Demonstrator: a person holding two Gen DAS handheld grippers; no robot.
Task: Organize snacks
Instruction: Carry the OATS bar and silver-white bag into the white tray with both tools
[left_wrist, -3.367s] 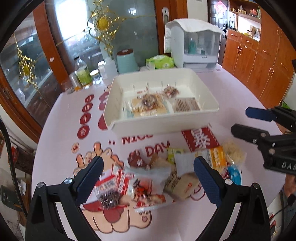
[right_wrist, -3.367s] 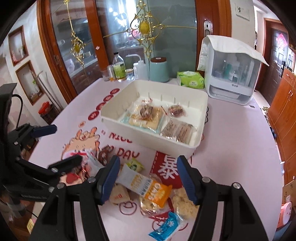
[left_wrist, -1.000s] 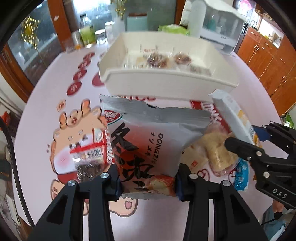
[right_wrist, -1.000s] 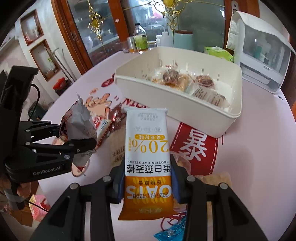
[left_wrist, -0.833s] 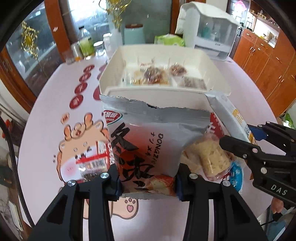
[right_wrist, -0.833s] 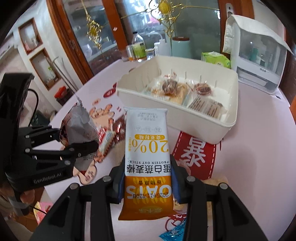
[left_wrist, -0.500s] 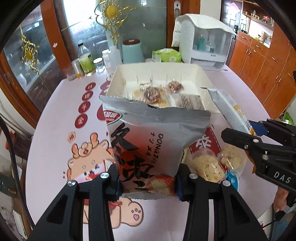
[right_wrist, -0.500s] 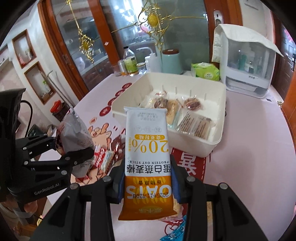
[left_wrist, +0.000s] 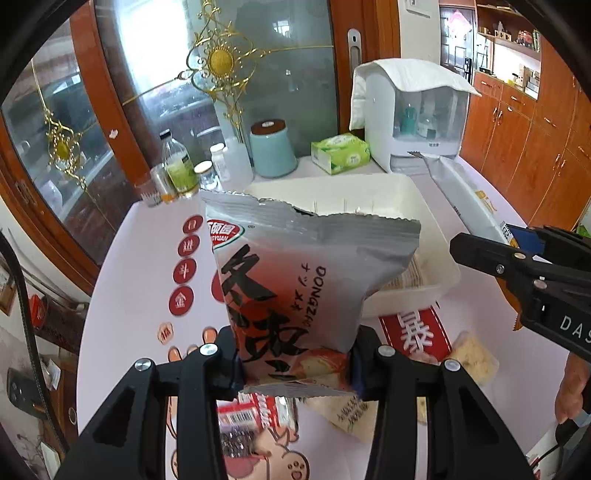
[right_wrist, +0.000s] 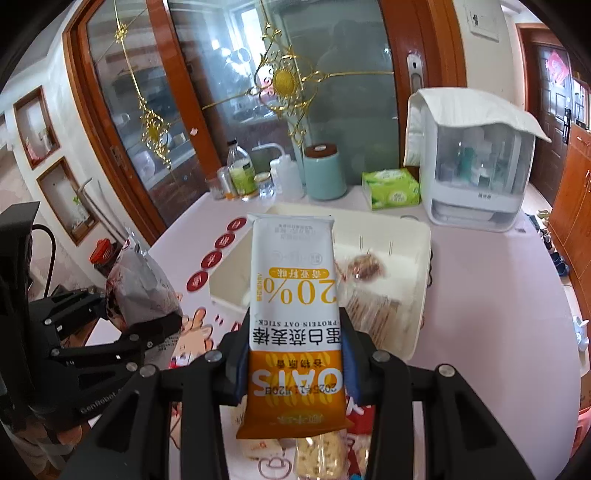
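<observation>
My left gripper (left_wrist: 295, 363) is shut on a silver and red snack bag (left_wrist: 306, 280) and holds it upright above the table, in front of the white bin (left_wrist: 436, 236). My right gripper (right_wrist: 293, 363) is shut on a white and orange oat stick packet (right_wrist: 293, 302), held up before the white bin (right_wrist: 417, 280), which holds several wrapped snacks (right_wrist: 364, 267). The right gripper with its packet shows at the right of the left wrist view (left_wrist: 517, 258). The left gripper with the bag shows at the left of the right wrist view (right_wrist: 122, 332).
Loose snack packets (left_wrist: 472, 354) lie on the pink printed tablecloth (left_wrist: 129, 295) below the grippers. Behind the bin stand a teal canister (right_wrist: 325, 173), bottles (right_wrist: 240, 170), a green tissue pack (right_wrist: 391, 188) and a white covered appliance (right_wrist: 476, 177). Glass doors are behind.
Both grippers have closed on snacks from the pile and lifted them. Over the last second both have risen and tilted up, moving toward the white bin.
</observation>
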